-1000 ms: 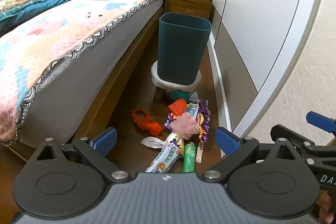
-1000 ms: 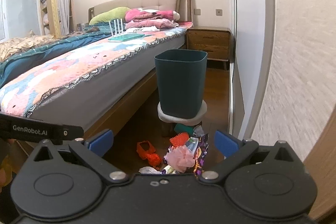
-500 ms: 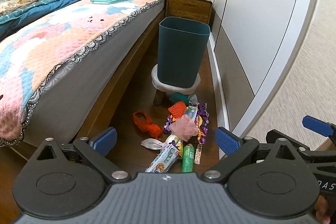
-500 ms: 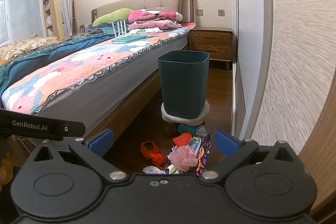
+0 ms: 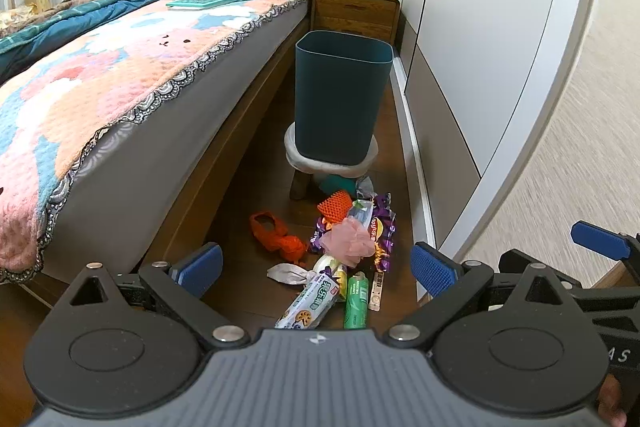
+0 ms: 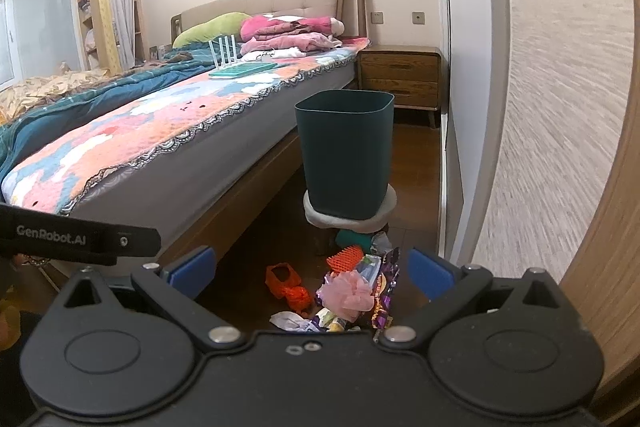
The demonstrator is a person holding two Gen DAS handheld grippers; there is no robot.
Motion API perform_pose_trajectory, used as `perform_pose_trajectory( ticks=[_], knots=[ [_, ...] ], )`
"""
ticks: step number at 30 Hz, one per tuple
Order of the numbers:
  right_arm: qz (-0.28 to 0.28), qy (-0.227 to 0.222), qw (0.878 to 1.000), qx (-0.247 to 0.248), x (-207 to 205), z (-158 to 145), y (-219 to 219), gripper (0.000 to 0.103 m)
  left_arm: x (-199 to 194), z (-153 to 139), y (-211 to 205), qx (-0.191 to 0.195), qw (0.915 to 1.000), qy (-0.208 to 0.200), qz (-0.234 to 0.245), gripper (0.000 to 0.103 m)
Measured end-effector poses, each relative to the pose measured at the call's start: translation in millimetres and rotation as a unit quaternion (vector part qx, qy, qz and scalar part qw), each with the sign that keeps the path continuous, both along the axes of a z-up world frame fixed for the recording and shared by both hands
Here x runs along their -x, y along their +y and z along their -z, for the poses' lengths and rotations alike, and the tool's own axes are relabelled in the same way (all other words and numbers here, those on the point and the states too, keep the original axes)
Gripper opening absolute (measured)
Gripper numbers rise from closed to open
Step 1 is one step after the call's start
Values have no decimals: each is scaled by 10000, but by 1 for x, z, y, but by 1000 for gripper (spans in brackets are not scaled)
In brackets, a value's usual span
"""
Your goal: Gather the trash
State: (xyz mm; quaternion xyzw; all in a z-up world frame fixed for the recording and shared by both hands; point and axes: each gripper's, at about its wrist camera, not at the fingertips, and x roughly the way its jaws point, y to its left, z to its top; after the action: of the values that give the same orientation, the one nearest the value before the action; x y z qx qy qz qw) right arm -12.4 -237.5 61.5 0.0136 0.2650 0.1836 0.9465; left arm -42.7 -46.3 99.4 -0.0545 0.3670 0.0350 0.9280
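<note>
Collection not yet begun. Left gripper (image 5: pixel 316 263) and right gripper (image 6: pixel 310 269): jaws spread wide, nothing held. Trash pile (image 5: pixel 340 247) lies untouched on the floor (image 5: pixel 248 195), just near of the bin (image 5: pixel 340 95) on its stool (image 5: pixel 332 163).

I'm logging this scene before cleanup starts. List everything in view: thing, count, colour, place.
bin: one, dark teal, upright on the stool
stool: one, grey, floor beside the bed
trash pile: several wrappers and scraps, mixed colours, floor before the stool
orange scrap: one, floor left of the pile
green tube: one, near edge of the pile
bed: one, patterned pink cover, left
nightstand: one, wooden, behind the bin
left gripper: blue pads, open, empty
right gripper: blue pads, open, empty
</note>
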Motion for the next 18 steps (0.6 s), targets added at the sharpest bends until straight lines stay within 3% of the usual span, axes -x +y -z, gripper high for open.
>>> perform_pose_trajectory(
  ticks=[18],
  knots=[
    [85, -31, 9999, -75, -12, 2, 0, 103, -5, 2, -5, -85, 9999, 6, -57, 101]
  ],
)
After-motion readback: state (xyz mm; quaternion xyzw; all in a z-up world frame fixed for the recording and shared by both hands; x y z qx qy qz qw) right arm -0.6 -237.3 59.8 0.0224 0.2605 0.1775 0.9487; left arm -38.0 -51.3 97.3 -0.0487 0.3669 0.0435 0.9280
